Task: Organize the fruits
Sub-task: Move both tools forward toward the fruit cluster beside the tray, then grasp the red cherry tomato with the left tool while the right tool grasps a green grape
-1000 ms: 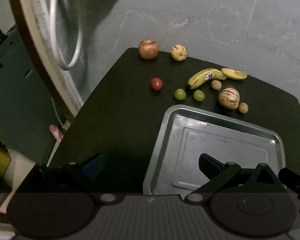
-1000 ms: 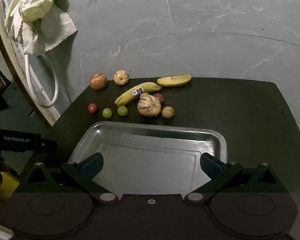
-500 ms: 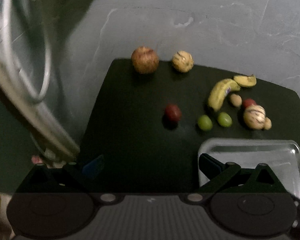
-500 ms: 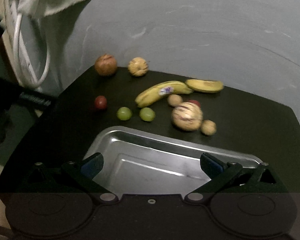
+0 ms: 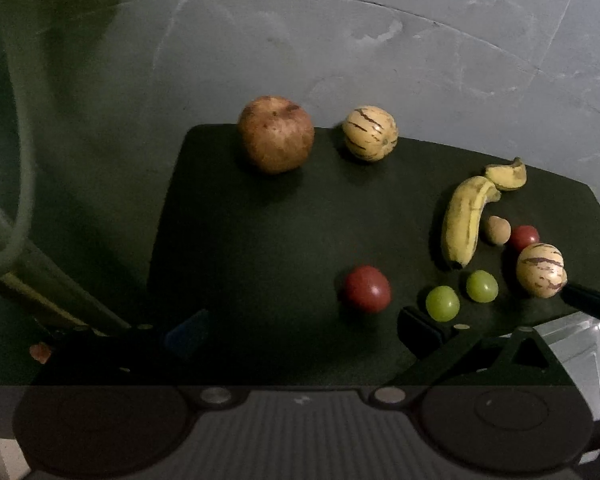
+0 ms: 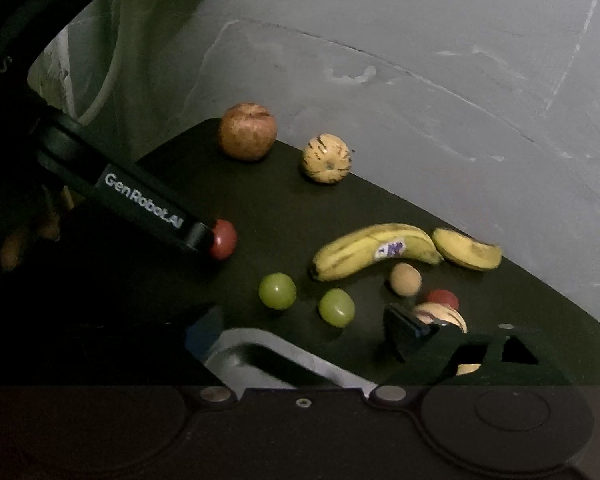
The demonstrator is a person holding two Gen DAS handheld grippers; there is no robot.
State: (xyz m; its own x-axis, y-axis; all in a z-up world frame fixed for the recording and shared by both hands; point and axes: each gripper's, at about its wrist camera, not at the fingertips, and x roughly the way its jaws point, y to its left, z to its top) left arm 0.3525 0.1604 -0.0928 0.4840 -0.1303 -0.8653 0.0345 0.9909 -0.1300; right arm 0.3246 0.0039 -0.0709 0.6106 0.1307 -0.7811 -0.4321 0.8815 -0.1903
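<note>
Fruit lies on a black table (image 5: 260, 240). At the back sit an apple (image 5: 276, 138) and a striped melon (image 5: 370, 132). To the right are two bananas (image 5: 464, 220), a small brown fruit (image 5: 497, 230) and a second striped melon (image 5: 540, 270). My left gripper (image 5: 304, 332) is open, with a red tomato (image 5: 367, 289) just ahead between its fingers. In the right wrist view one left finger (image 6: 152, 208) ends beside that tomato (image 6: 224, 239). My right gripper (image 6: 306, 332) is closing with nothing pressed. Two green grapes (image 6: 336, 307) lie ahead of it, and its right finger (image 6: 408, 332) covers part of the melon (image 6: 440, 316).
A metal tray (image 6: 260, 356) lies on the near side of the table, under the right gripper. Another red tomato (image 6: 442, 298) sits behind the near melon. A grey wall (image 5: 380, 40) backs the table, and a white hose (image 5: 24, 160) hangs at the left.
Both grippers have moved forward and down towards the fruit, which now looks larger. The tray has slid to the frame edges. The right gripper's fingers stand closer together.
</note>
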